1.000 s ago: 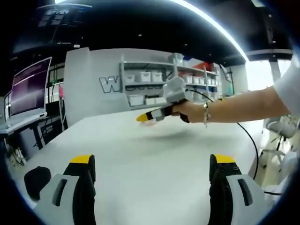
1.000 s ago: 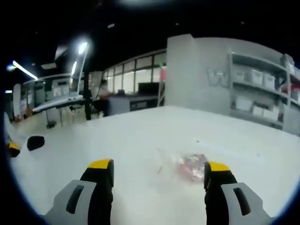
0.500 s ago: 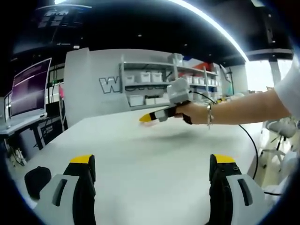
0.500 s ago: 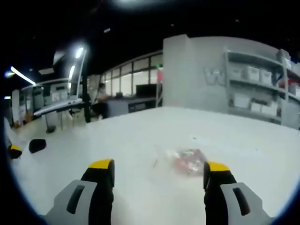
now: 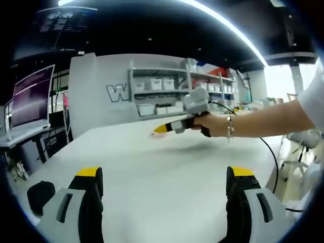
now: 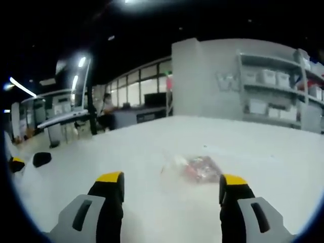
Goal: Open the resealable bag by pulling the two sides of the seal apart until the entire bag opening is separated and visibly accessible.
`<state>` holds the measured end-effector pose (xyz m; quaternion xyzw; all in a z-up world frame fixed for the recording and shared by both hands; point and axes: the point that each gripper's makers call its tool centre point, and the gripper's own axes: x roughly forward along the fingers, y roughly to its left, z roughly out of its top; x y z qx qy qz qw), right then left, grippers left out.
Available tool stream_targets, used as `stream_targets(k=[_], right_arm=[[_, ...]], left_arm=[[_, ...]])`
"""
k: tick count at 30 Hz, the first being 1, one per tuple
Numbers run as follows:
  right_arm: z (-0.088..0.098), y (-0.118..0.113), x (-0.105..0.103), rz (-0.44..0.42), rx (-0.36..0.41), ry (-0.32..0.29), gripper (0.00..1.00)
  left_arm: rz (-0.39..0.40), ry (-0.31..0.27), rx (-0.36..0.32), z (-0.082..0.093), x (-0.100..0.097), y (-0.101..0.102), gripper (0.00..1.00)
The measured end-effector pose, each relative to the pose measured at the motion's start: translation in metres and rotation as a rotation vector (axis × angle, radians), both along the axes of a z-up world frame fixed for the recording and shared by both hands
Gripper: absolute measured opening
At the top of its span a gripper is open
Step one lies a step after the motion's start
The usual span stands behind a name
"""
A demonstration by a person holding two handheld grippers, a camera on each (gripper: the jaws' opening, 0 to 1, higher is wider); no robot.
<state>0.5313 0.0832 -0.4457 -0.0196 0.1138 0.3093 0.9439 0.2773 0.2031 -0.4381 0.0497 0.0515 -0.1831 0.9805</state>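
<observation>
White table [image 5: 167, 172], wall shelving with white bins [image 5: 157, 83], monitor [image 5: 31, 93], black cable [image 5: 271, 157]

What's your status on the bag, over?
Both tongs open, holding nothing. Right tongs hover short of the resealable bag, which lies flat on the white table, untouched. Left tongs hang back. Nothing between.

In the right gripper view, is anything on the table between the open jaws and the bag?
No. In the right gripper view the right gripper is open and the white table is bare up to the clear bag.
</observation>
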Motion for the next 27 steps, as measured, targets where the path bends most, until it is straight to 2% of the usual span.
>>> stream_targets(k=[27], right_arm=[[0.003,-0.024,-0.007,-0.014,0.038,-0.02,0.77]], left_arm=[[0.001,-0.006,0.001,0.001,-0.005,-0.002,1.0]])
